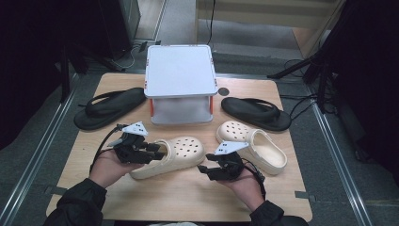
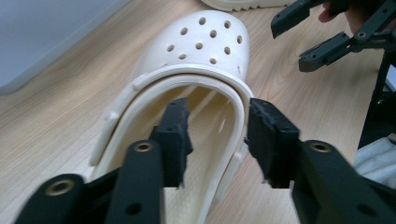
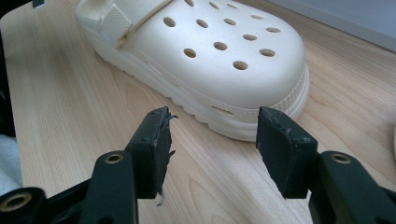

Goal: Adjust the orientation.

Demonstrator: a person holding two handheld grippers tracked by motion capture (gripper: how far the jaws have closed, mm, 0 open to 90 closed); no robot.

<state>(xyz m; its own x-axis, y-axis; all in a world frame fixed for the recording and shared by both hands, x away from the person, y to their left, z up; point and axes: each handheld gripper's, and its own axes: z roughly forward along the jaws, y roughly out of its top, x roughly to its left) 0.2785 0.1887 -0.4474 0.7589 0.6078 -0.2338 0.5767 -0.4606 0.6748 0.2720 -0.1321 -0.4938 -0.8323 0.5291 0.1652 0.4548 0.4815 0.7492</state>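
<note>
No brand or writing is legible on either cream clog. Lower centre of the high view: the left claw [image 2: 217, 140] stands spread astride the heel rim of the left clog [image 1: 175, 154], one pad inside, pads not pressing. The right claw [image 3: 212, 149] is spread and empty, just short of the right clog [image 3: 210, 51] on the worktop [image 1: 188, 197].

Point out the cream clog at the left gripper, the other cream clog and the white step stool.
left cream clog [image 1: 181, 149], high view, perforated toe.
right cream clog [image 1: 235, 130], high view, perforated toe.
white step stool [image 1: 179, 70], high view, top.
</note>
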